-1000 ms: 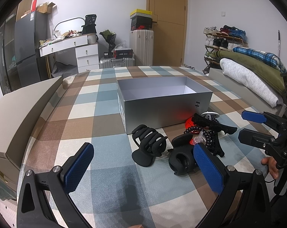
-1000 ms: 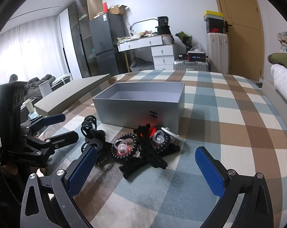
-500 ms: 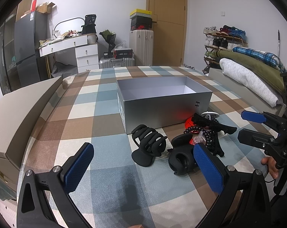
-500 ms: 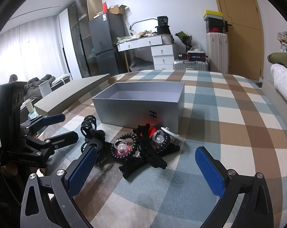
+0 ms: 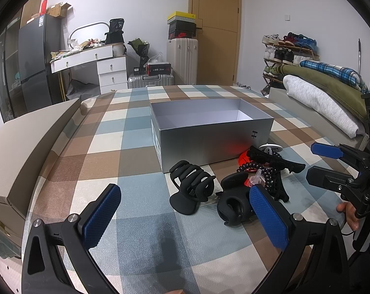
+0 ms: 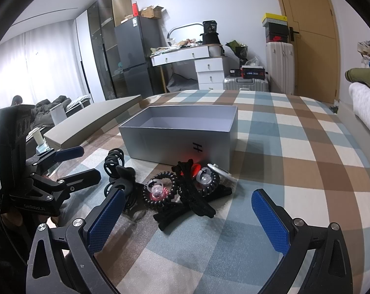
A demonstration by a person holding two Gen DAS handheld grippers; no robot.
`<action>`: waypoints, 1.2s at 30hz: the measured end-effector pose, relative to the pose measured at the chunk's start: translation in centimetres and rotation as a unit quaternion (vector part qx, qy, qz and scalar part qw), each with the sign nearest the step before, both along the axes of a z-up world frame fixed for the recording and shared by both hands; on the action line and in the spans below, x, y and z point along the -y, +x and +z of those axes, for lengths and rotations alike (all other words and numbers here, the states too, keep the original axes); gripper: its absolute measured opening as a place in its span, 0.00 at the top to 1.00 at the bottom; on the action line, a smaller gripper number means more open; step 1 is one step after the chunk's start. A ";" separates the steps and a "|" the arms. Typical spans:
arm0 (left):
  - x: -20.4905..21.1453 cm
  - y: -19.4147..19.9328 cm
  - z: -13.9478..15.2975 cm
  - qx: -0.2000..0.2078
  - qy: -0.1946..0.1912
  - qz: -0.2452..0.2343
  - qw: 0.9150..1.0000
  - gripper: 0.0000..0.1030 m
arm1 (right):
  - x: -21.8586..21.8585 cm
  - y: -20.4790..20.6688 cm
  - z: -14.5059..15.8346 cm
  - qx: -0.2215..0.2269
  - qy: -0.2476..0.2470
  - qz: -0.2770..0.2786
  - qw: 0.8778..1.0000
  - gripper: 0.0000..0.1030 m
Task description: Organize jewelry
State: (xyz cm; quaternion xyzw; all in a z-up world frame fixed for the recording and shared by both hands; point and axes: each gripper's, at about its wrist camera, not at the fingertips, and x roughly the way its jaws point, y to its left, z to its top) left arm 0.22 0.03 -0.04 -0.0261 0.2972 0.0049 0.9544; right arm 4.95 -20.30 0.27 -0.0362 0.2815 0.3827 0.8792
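Note:
An open grey box [image 5: 210,132] [image 6: 182,134] stands on the checked cloth. In front of it lies a heap of hair accessories: a black claw clip [image 5: 191,187], a second black clip [image 5: 232,205], black coil hair ties [image 6: 158,192] with clear beads, black bow clips [image 6: 192,202], something red [image 5: 244,158] and a white disc [image 6: 218,169]. My left gripper [image 5: 185,216] is open and empty, just short of the claw clips. My right gripper [image 6: 188,220] is open and empty, just short of the bow clips. Each gripper shows in the other's view, the right one [image 5: 324,164] and the left one [image 6: 74,164].
The box lid [image 5: 25,147] lies at the left edge of the cloth. Folded bedding [image 5: 324,98] lies at the right. A dresser [image 5: 96,71], a fridge [image 5: 35,66], suitcases [image 5: 182,61] and a door [image 5: 216,29] stand behind.

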 end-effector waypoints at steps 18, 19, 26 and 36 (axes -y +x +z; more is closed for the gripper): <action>0.0 0.0 0.0 0.000 0.000 0.000 1.000 0.01 | -0.1 -0.1 0.0 0.000 -0.001 0.000 1.000 0.00; 0.0 0.0 0.0 -0.001 0.000 0.000 1.000 0.01 | -0.1 -0.1 0.0 0.000 -0.001 0.001 1.000 0.00; -0.3 -0.2 -0.2 -0.003 -0.004 0.002 1.000 0.01 | 0.3 0.4 -0.3 -0.003 -0.002 -0.004 1.000 0.00; -1.9 0.0 0.5 -0.009 -0.029 0.024 0.999 0.01 | 0.8 0.9 0.2 -0.015 -0.011 -0.034 0.999 0.00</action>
